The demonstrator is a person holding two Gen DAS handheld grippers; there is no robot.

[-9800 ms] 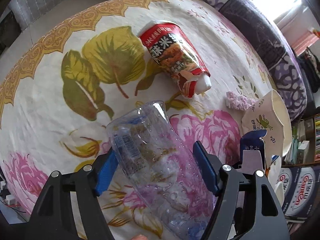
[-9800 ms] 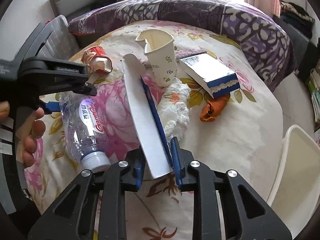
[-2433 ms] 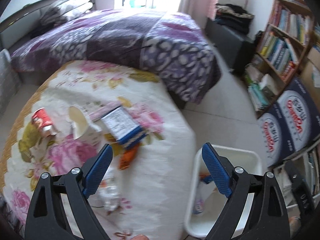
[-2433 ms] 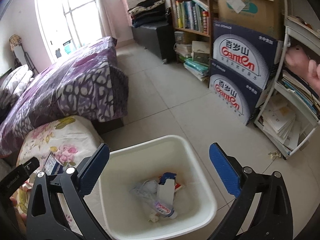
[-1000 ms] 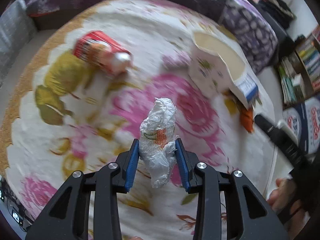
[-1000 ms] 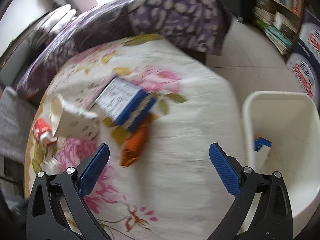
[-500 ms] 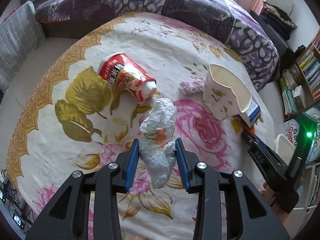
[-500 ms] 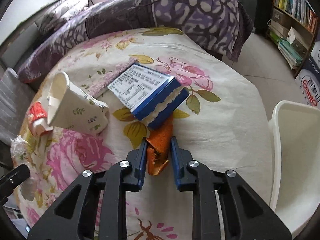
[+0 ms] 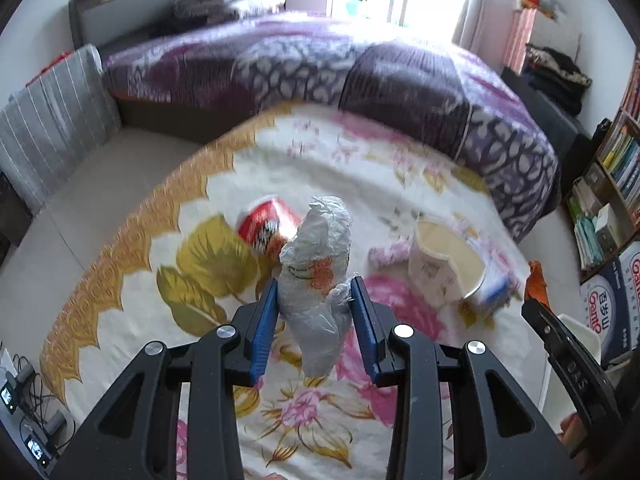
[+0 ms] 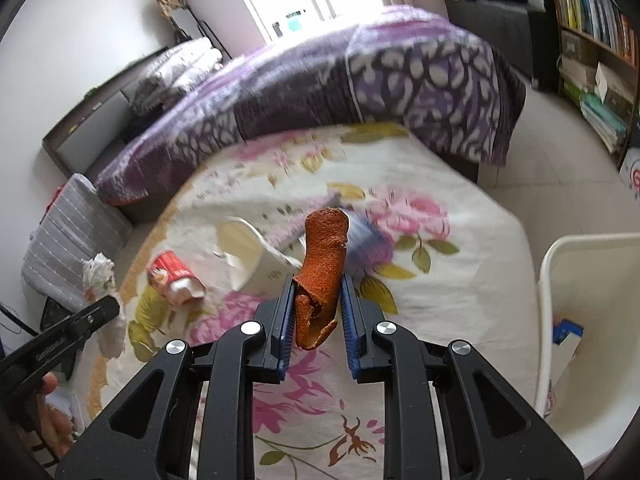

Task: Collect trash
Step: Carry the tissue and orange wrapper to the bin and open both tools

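Readable writing is scarce: a blue and white carton (image 9: 612, 300) on the floor past the tabletop's right edge carries "Ganten" with Chinese characters, cut off by the frame edge. The print on the red snack cup (image 10: 174, 276) is too blurred to read.

Two pieces of trash are held up above the flowered tabletop (image 10: 452, 280). The left hand-held gripper (image 9: 316, 308) is closed to a narrow gap on one crumpled white plastic wad (image 9: 316, 276), its blue pads pressing both sides. The right hand-held gripper (image 10: 318, 308) is clamped nearly shut on one curled orange peel (image 10: 324, 264), which stands upright between its pads.

Left lying on the tabletop: one red snack cup on its side near the left edge, one tipped white paper cup (image 10: 244, 256) beside it toward the middle, and a blurred blue box (image 10: 368, 240) just beyond. One white bin (image 10: 592, 320) stands off the tabletop's right edge, with a blue and white carton piece (image 10: 566, 334) inside.
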